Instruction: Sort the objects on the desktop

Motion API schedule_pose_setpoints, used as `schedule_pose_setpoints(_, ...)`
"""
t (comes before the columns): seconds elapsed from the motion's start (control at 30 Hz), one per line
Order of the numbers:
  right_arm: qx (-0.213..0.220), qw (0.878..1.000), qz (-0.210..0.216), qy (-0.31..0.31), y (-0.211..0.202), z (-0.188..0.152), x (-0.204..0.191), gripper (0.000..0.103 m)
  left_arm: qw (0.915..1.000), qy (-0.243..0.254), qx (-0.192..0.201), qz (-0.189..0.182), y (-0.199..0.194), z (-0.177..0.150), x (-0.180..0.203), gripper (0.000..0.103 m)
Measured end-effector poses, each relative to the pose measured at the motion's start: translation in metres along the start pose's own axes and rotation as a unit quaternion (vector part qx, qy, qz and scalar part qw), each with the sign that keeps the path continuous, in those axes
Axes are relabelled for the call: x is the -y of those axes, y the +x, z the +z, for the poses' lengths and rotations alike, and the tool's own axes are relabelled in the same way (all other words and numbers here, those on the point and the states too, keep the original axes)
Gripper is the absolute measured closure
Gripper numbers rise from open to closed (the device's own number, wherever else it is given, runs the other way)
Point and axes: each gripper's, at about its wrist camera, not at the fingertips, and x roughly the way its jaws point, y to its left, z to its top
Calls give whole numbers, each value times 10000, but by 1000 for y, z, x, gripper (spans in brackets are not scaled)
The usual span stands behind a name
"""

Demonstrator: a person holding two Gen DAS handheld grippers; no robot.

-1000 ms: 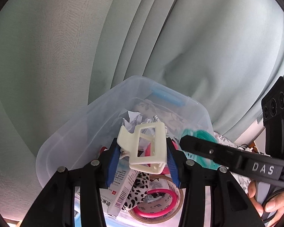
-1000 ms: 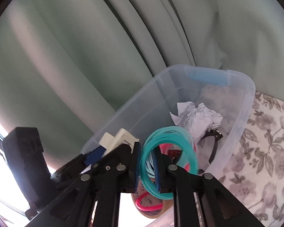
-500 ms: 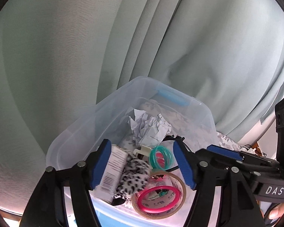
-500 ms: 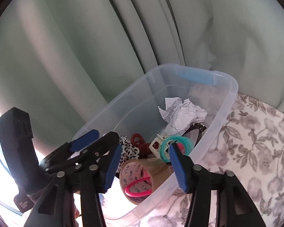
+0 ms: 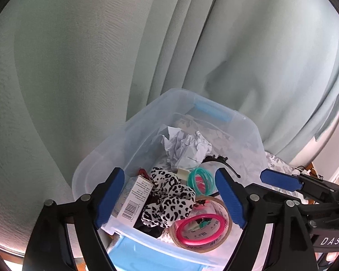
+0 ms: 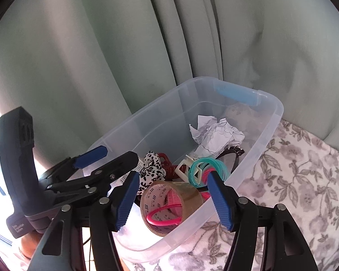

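A clear plastic bin [image 5: 128,124] [image 6: 266,135] holds a cream claw clip [image 5: 183,172] [image 6: 184,167], teal rings [image 5: 201,179] [image 6: 217,164], a leopard scrunchie [image 5: 169,198], a barcoded box [image 5: 135,201], a tape roll [image 6: 187,192] with a pink ring [image 6: 162,221] in it, and crumpled paper [image 6: 217,135]. My left gripper [image 5: 169,171] hovers over the bin's near end with its jaws opening and nothing between them. To its right, my right gripper [image 6: 173,174] hangs over the same end, its jaws also opening and empty.
A pale green curtain [image 5: 79,56] hangs close behind the bin. A floral cloth [image 6: 293,180] covers the surface to the bin's right. A dark red clip [image 6: 167,164] and a black headband [image 6: 232,155] also lie in the bin.
The left gripper let go of the cream claw clip and the right let go of the teal rings. Both things now lie in the bin, and both sets of jaws have spread.
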Motion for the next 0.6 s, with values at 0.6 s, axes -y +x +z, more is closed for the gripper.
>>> schedule_pose_setpoints(0.6,166,9958,-807,407,11,12,-29,26,10000,-51,21,61,0,1,2,14)
